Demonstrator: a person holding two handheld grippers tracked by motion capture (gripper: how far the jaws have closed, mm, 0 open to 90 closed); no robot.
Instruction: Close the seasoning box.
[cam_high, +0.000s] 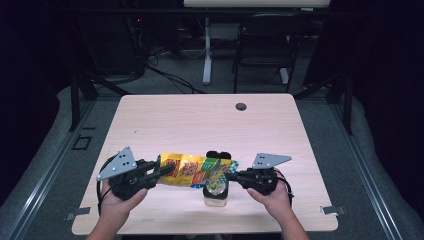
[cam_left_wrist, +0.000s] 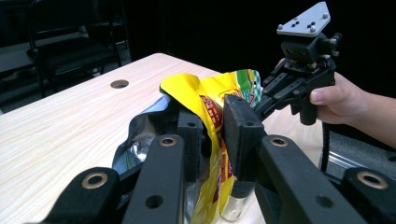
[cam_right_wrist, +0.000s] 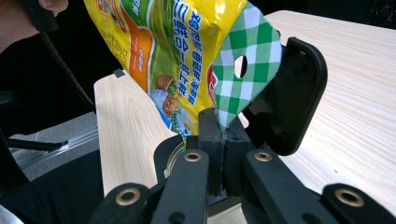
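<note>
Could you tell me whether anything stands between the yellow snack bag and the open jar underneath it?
Nothing visible does: the snack bag hangs between the left gripper and right gripper, directly over the jar, whose flip lid stands open.

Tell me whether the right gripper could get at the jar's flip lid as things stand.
Probably not yet. The right gripper is shut on the snack bag, which hangs over the jar. The open flip lid is close by, but it would have to let go first.

Snack bag (cam_high: 192, 171): yellow, orange and red print, green-and-white checked corner, silver inside. Jar lid (cam_right_wrist: 289, 93): black. Table (cam_high: 200, 120): pale wood grain.
</note>
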